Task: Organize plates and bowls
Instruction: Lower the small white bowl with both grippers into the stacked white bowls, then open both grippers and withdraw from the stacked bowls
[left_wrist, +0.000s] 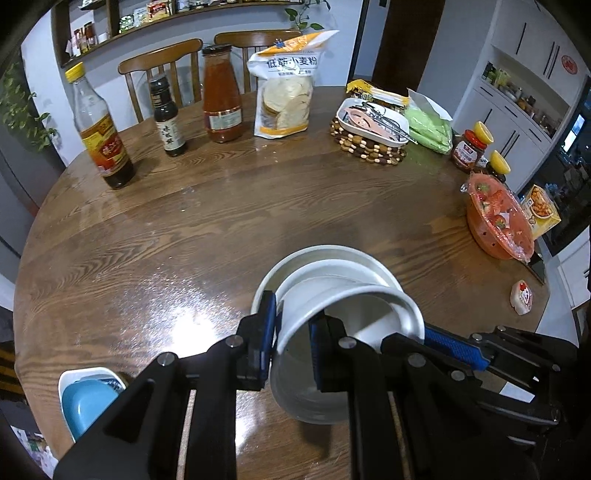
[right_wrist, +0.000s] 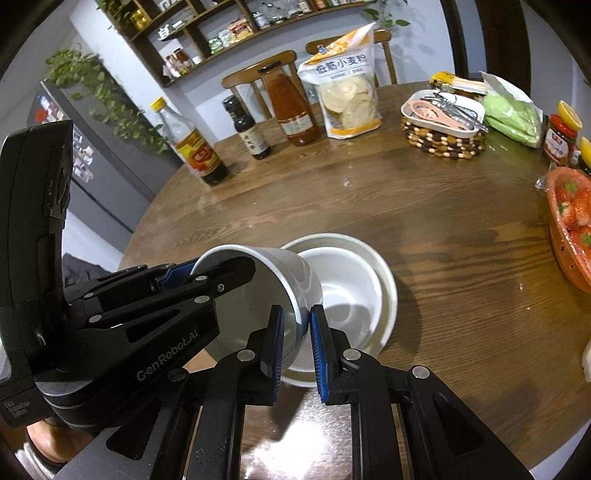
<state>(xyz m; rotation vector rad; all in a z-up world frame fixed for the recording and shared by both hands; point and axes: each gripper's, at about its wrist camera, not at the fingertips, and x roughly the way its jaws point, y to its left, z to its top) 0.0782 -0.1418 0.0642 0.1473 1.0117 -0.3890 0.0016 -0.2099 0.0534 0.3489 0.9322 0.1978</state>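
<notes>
Both grippers pinched opposite rims of one tilted white ceramic bowl (right_wrist: 258, 295): the left gripper (left_wrist: 293, 341) and right gripper (right_wrist: 297, 341) each clamped narrow on its wall. It hung just above, perhaps touching, the stacked white bowls (right_wrist: 354, 295) on the round wooden table (right_wrist: 443, 258), base toward them and mouth toward the person.
</notes>
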